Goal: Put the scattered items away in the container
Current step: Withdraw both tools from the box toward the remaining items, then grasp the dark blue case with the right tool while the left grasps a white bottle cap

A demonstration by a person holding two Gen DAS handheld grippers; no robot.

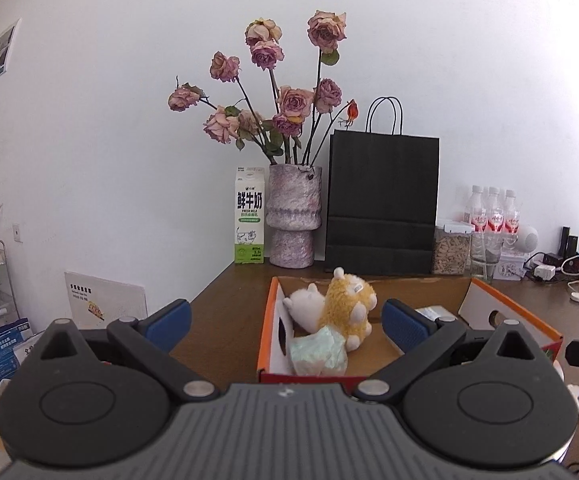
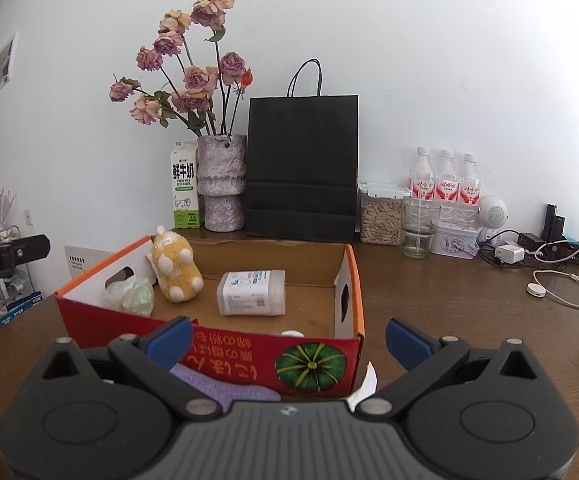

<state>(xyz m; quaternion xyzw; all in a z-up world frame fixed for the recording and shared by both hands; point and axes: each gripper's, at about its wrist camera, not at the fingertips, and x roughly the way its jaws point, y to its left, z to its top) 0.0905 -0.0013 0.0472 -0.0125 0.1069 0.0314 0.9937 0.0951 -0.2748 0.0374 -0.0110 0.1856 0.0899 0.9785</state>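
Note:
An open cardboard box with orange rims stands on the brown table. Inside lie a yellow plush toy, a white plush, a pale green crumpled packet and a white tissue pack. My left gripper is open and empty above the box's near left side. My right gripper is open and empty at the box's red front wall. A purple cloth and a white paper scrap lie on the table just under it.
At the back stand a milk carton, a vase of dried roses, a black paper bag, a seed jar, a glass, water bottles, a tin and chargers with cables.

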